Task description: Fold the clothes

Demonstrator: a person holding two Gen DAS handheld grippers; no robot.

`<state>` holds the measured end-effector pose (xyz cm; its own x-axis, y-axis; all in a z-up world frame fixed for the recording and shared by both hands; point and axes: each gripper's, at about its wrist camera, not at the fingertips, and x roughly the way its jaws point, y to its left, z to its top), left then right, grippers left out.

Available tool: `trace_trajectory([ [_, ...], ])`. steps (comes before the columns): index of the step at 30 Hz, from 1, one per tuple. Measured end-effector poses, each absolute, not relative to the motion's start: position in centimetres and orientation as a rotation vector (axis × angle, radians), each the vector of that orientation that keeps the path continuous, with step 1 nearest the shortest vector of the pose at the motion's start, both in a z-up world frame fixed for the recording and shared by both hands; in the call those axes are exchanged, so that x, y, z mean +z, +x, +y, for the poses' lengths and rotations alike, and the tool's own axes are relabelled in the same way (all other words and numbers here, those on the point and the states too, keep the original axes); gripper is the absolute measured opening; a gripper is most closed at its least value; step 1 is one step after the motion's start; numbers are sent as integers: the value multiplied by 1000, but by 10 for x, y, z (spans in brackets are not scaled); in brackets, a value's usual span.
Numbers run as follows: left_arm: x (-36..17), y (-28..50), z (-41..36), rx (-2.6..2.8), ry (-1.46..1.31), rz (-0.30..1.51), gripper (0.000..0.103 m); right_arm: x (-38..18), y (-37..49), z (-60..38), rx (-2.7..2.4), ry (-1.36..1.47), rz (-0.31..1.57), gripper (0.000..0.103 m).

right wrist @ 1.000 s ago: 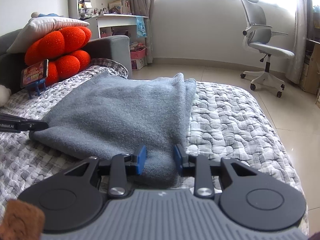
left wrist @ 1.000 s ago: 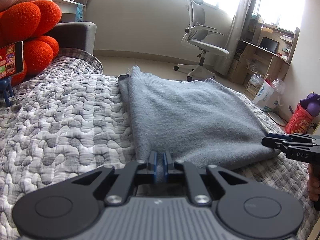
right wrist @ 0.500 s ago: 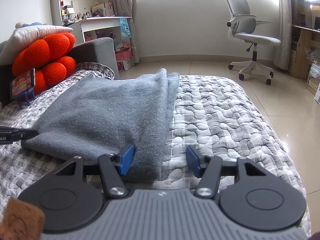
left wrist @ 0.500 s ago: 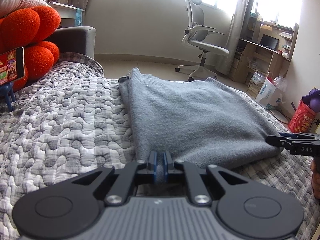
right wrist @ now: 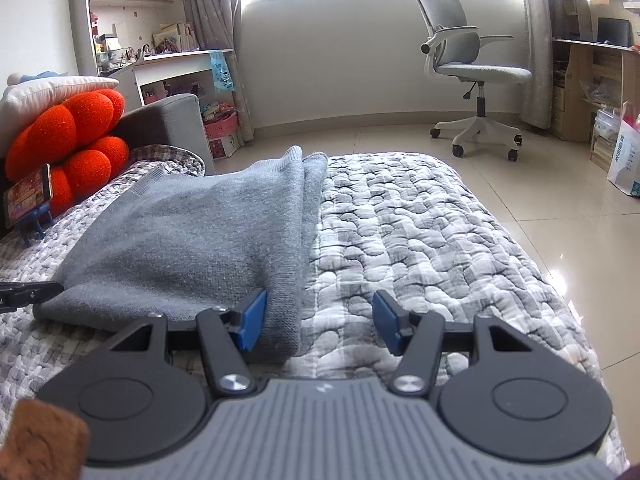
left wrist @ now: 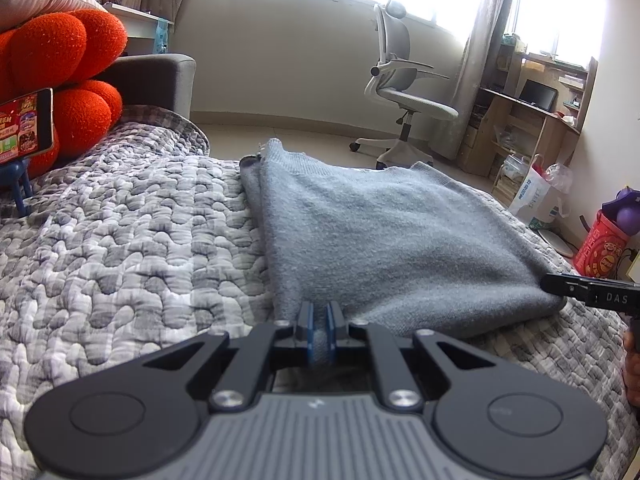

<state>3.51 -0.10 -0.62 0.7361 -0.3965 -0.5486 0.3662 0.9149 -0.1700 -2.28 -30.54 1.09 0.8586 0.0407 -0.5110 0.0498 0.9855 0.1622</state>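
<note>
A folded grey sweater (left wrist: 384, 240) lies on the quilted grey bed cover (left wrist: 120, 248); it also shows in the right wrist view (right wrist: 192, 248). My left gripper (left wrist: 319, 320) is shut on the sweater's near left corner. My right gripper (right wrist: 320, 320) is open wide, its left pad beside the sweater's near right corner, which lies loose between the jaws. The right gripper's tip shows at the right edge of the left wrist view (left wrist: 588, 292). The left gripper's tip shows at the left edge of the right wrist view (right wrist: 28, 294).
Orange cushions (right wrist: 76, 148) and a phone on a blue stand (right wrist: 28, 200) sit at the bed's left end by a grey sofa arm (right wrist: 172, 120). An office chair (right wrist: 468, 72), a desk (left wrist: 532, 120) and bags (left wrist: 536, 196) stand on the tiled floor beyond the bed.
My right gripper has opened wide, let go of the sweater's right corner and shifted right. The left gripper stays shut on its corner.
</note>
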Motion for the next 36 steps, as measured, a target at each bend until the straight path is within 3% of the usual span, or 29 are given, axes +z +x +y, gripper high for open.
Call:
trace_trajectory([
  [8, 3, 38, 10, -440, -77, 643, 10, 13, -27, -310, -72, 201, 527, 59],
  [9, 6, 38, 14, -434, -91, 645, 18, 13, -28, -312, -78, 216, 526, 59],
  [10, 10, 37, 18, -420, -95, 642, 38, 13, -28, -315, -76, 229, 528, 59],
  [12, 18, 34, 22, -398, -81, 609, 46, 16, -27, -316, -76, 236, 528, 59],
  [21, 51, 45, -27, -488, 33, 498, 46, 47, 5, -286, 40, 174, 456, 55],
  [29, 4, 91, -46, -460, -12, 657, 45, 14, 52, -270, 169, 83, 569, 52],
  [33, 3, 81, -36, -467, -3, 623, 45, 12, 46, -289, 158, 181, 541, 42],
  [36, 12, 76, -22, -425, -44, 643, 45, 18, 46, -286, 130, 158, 543, 41],
])
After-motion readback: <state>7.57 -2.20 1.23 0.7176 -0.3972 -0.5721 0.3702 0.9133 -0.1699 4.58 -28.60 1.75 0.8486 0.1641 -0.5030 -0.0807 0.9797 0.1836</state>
